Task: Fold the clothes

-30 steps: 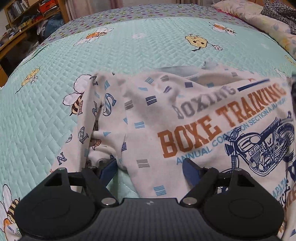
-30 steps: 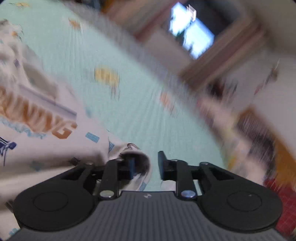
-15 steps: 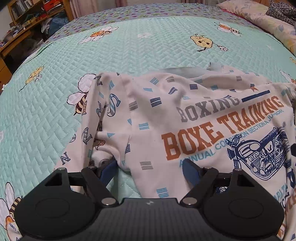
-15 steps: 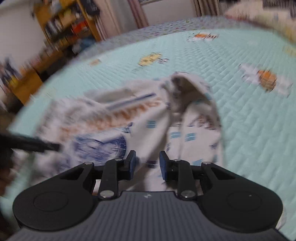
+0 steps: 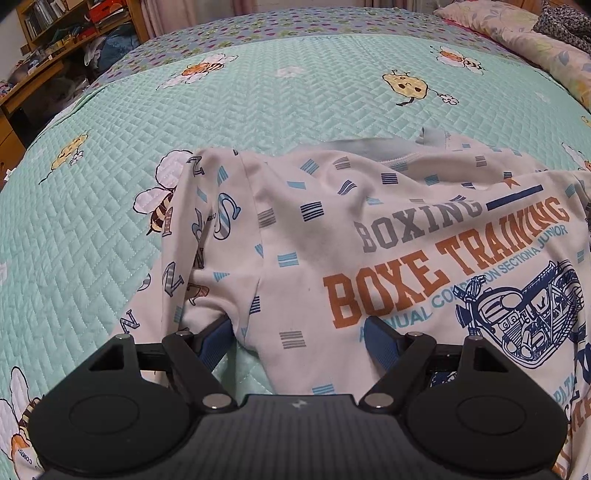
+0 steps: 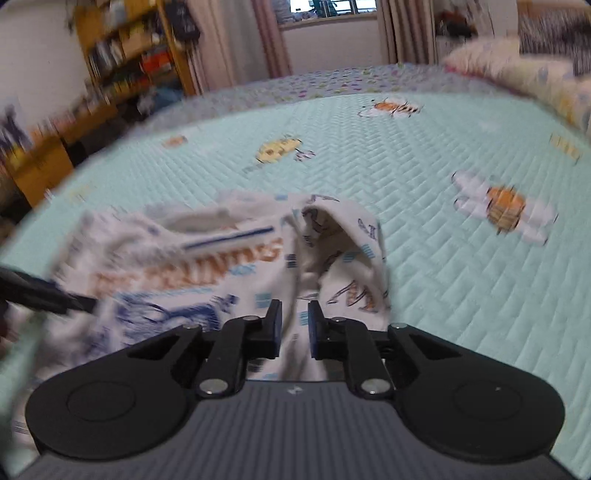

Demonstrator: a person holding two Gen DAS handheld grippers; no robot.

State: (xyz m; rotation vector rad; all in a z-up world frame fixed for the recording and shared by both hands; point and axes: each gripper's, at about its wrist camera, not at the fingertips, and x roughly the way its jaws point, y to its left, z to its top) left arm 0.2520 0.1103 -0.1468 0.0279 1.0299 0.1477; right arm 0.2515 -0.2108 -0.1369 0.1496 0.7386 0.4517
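Observation:
A white child's shirt (image 5: 369, 236) with "BOXING BOXE TRAINING" print and a blue motorcycle graphic lies spread and rumpled on the bed. My left gripper (image 5: 299, 339) is open, its blue pads wide apart over the shirt's near edge by the left sleeve. In the right wrist view the shirt (image 6: 207, 258) is blurred, and its right sleeve (image 6: 347, 251) is humped up. My right gripper (image 6: 295, 325) hovers over the shirt with a narrow gap between its fingers and holds nothing. The left gripper's tip (image 6: 44, 295) shows at the left edge.
The bed has a mint quilted cover (image 5: 258, 110) with bee prints. Pillows (image 5: 535, 40) lie at the far right. A wooden shelf and desk (image 5: 55, 48) with clutter stand beyond the bed's left side. Curtains and a window (image 6: 325, 22) are at the back.
My right gripper let go of the right sleeve and swung round to face along the bed over the shirt. The left gripper stayed open and drew back slightly.

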